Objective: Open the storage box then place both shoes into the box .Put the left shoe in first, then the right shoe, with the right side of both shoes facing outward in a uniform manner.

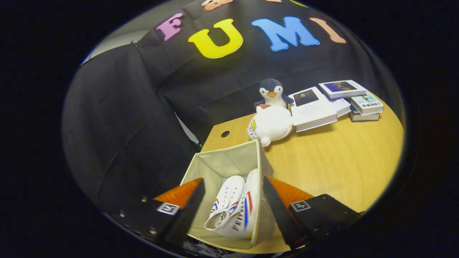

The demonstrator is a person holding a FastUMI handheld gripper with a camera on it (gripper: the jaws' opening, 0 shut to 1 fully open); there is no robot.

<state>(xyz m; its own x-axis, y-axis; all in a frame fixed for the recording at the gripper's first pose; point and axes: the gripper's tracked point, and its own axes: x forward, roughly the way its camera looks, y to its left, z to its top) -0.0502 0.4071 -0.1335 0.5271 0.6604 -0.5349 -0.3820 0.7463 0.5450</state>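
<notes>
Gripper view: fingers [235, 200] apart above shoes [235, 208], lettering illegible.

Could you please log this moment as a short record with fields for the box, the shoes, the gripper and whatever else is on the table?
storage box: storage box, open, standing at the table's near corner
shoes: both white shoes inside the box, side by side
gripper: gripper open above the box, fingers spread, holding nothing
table: wooden table
other items: white plush toy just beyond the box; penguin toy behind it; books beside the toys
task state: both shoes appear placed
</notes>
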